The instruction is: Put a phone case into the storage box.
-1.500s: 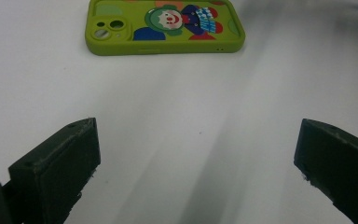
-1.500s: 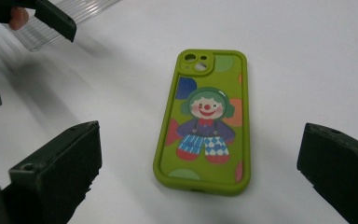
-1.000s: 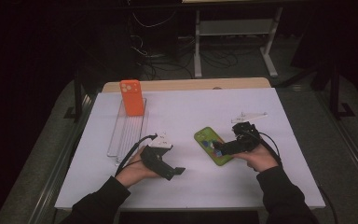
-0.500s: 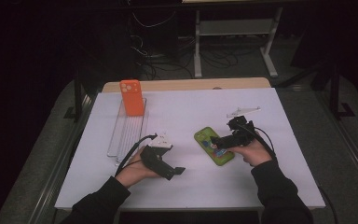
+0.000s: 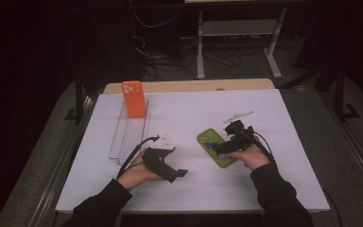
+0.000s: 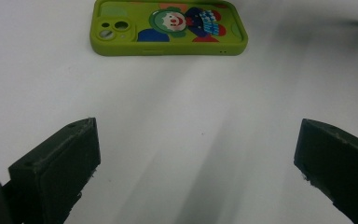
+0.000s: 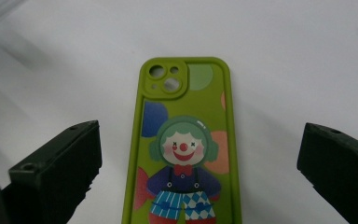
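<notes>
Step in hand: right claw (image 5: pixel 217 150) lining up over green clown phone case (image 7: pixel 182 154), jaws spread wide, straddling both long edges, gripping nothing. Case lying flat on white surface (image 5: pixel 189 111), camera cutouts pointing away from claw. Left claw (image 5: pixel 177 174) idling beside it, jaws apart, empty. Orange phone case (image 5: pixel 133 98) standing in clear rack (image 5: pixel 128 135), probably destination. Next: lowering, then pinching long edges squarely.

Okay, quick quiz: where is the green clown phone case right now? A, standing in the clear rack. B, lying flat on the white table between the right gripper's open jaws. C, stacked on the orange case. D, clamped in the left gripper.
B: the green clown phone case lies flat on the white table, and the right gripper has its jaws wide apart on either side of it.
</notes>
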`<state>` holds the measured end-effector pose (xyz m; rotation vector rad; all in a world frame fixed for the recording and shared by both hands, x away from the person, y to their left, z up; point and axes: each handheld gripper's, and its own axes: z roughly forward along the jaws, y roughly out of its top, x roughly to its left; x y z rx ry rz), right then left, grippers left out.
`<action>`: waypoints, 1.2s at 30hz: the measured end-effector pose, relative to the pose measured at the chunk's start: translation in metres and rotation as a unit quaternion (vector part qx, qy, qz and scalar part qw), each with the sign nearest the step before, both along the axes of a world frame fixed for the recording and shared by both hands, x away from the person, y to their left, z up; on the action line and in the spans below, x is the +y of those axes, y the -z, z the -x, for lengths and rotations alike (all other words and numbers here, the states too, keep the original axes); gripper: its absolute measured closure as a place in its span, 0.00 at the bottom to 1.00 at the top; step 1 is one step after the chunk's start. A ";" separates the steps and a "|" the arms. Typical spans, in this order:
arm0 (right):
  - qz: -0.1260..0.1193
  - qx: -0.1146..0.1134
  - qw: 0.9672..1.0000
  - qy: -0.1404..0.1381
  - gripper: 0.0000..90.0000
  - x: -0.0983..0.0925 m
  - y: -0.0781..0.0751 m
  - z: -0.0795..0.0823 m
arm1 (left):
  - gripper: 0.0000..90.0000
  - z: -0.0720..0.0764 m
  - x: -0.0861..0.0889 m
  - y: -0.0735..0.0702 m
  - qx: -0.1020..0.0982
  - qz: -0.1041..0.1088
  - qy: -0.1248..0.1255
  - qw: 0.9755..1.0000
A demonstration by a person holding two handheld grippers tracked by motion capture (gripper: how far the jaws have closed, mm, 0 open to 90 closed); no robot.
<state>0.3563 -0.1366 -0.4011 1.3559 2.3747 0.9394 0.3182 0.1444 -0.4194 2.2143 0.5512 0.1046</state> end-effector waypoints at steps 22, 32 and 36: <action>0.057 0.051 0.997 -0.011 0.00 0.013 0.031 0.009 | 0.00 0.001 0.000 0.001 0.005 -0.001 -0.004 1.000; 0.077 0.065 0.995 -0.014 0.06 0.015 0.040 0.010 | 0.00 0.001 0.000 0.001 0.005 -0.001 -0.004 1.000; 0.074 0.062 0.995 -0.011 0.10 0.014 0.040 0.011 | 0.00 0.001 0.000 0.001 0.005 -0.001 -0.004 1.000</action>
